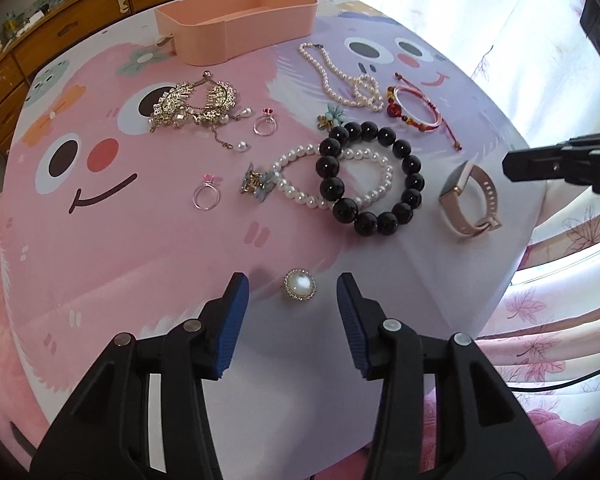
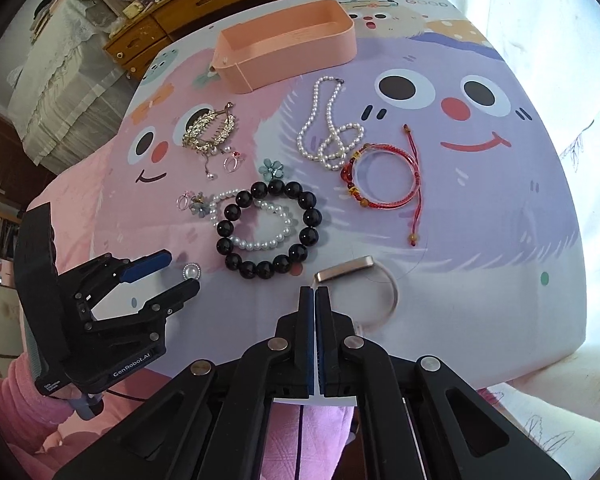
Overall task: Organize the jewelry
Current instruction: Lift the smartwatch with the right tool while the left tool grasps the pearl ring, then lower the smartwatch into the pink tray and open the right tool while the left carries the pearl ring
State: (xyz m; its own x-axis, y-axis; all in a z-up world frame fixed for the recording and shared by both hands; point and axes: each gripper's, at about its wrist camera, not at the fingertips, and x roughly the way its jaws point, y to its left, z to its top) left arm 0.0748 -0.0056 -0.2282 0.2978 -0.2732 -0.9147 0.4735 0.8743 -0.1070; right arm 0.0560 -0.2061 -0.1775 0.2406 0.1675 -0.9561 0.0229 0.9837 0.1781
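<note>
My left gripper (image 1: pixel 292 288) is open, its blue pads on either side of a round pearl ring (image 1: pixel 299 285) on the table; it also shows in the right wrist view (image 2: pixel 184 274) around the ring (image 2: pixel 191 271). My right gripper (image 2: pixel 313 294) is shut and empty, just in front of a pink watch (image 2: pixel 356 276). A black bead bracelet (image 1: pixel 370 174) lies over a white pearl bracelet (image 1: pixel 300 196). A pink box (image 1: pixel 236 20) stands at the far side, open and empty.
On the cartoon table mat (image 1: pixel 100 240) lie a gold hair comb (image 1: pixel 188 106), two clear rings (image 1: pixel 206 196), a pearl necklace (image 1: pixel 340 76), a red cord bracelet (image 1: pixel 416 110) and flower clips (image 1: pixel 256 186). A wooden dresser (image 1: pixel 60 20) stands behind. The table edge (image 1: pixel 520 264) is at right.
</note>
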